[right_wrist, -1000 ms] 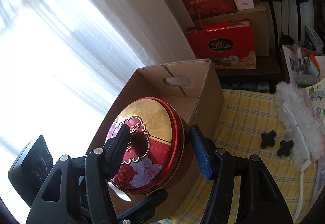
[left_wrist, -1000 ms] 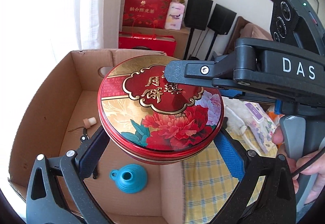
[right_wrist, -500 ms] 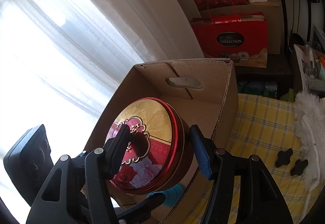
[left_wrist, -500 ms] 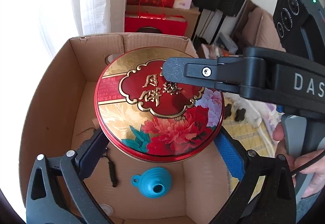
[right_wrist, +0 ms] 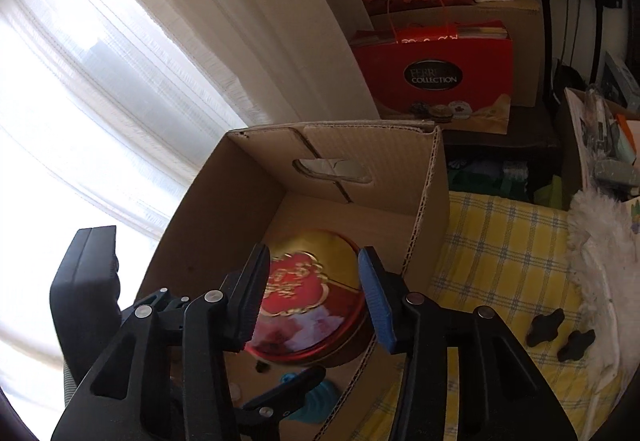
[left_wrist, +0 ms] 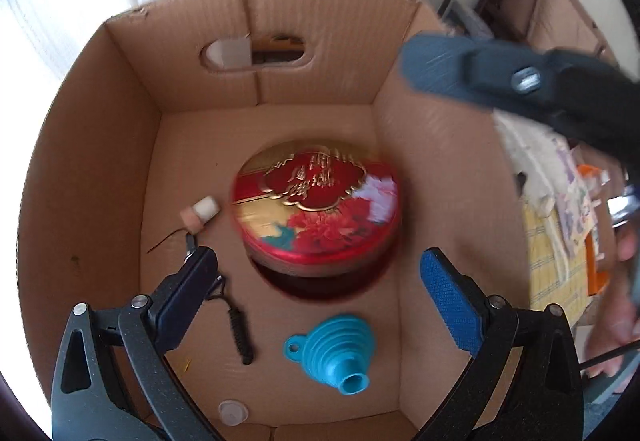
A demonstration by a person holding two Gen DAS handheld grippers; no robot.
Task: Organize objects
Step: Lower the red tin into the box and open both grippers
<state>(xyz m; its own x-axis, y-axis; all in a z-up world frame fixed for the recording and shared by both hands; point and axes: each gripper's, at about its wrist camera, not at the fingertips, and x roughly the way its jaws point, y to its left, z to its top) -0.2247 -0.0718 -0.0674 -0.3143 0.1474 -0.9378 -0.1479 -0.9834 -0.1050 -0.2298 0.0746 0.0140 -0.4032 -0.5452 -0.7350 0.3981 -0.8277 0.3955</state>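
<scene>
- Tin (left_wrist: 316, 209): one, blurred, inside cardboard box (left_wrist: 92, 145)
- Funnel (left_wrist: 332, 345): one, beside it
- Left claw (left_wrist: 316, 293) spread, empty; right claw (right_wrist: 316, 297) closing, empty
- Yellow checked cloth (right_wrist: 504, 253) beside box; curtained window (right_wrist: 120, 61)

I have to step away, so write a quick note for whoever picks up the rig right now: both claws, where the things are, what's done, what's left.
Left claw: open, empty, pointing down into the cardboard box.
Right claw: above the box's near side, jaws closing, nothing between them.
Red tin: free of both claws, in the middle of the box; blurred, so it may not have settled.
Also in the box: blue funnel, black cord, small cork stopper.
Done: tin is in the box.
Left: two black knobs and a white duster lie on the yellow checked cloth outside.
</scene>
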